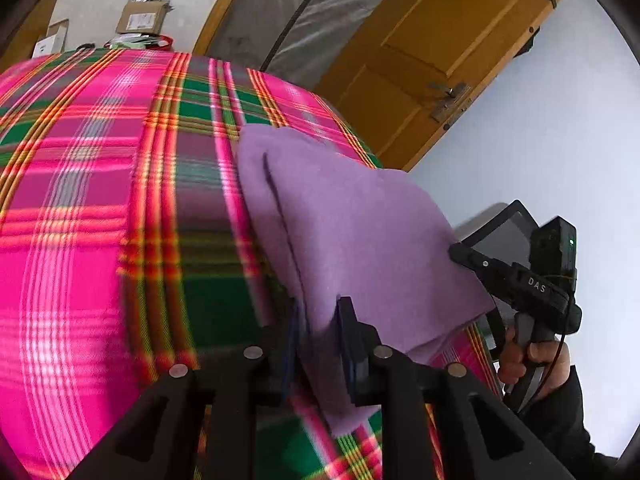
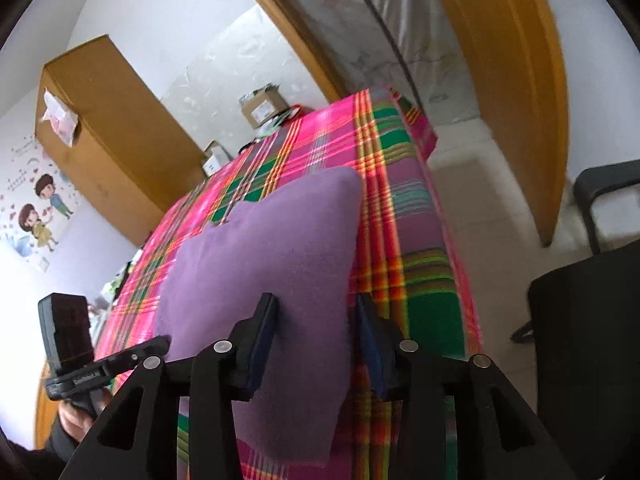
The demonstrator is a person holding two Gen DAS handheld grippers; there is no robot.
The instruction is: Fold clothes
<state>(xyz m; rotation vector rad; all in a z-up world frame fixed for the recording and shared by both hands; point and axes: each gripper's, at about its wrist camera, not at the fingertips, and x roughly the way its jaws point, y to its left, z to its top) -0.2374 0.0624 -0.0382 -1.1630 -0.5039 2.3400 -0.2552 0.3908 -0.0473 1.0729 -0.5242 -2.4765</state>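
While the folded purple cloth point(image 2: 260, 264) lies on the plaid-covered bench point(image 2: 424, 304) close to its near edge, both grippers meet it from that side. Left gripper point(image 1: 320, 332): its dark fingers point(image 1: 352, 340) stand close together with a corner fold of the cloth passing between them; motion blur hides whether the pads press on the fabric, so a grip cannot be confirmed. Right gripper point(image 2: 316, 336): jaws spread wide, the near part of the cloth lying between them; the left finger point(image 2: 260, 344) sits against the fabric, while the right finger point(image 2: 376, 352) stands clear of the cloth's edge over the plaid cover, so nothing is clamped. In the left wrist view the right gripper point(image 1: 460, 250) touches the cloth's edge with its tip, a hand point(image 1: 528, 364) on its handle. The cover is striped in pink, green, red and yellow. Cardboard boxes point(image 2: 264, 106) sit at the bench's far edge. Behind the bench stand a brown wooden door point(image 1: 436, 52), a white wall and a tall brown cabinet point(image 2: 116, 136); a black chair point(image 2: 604, 196) stands on the floor beyond the bench's right edge
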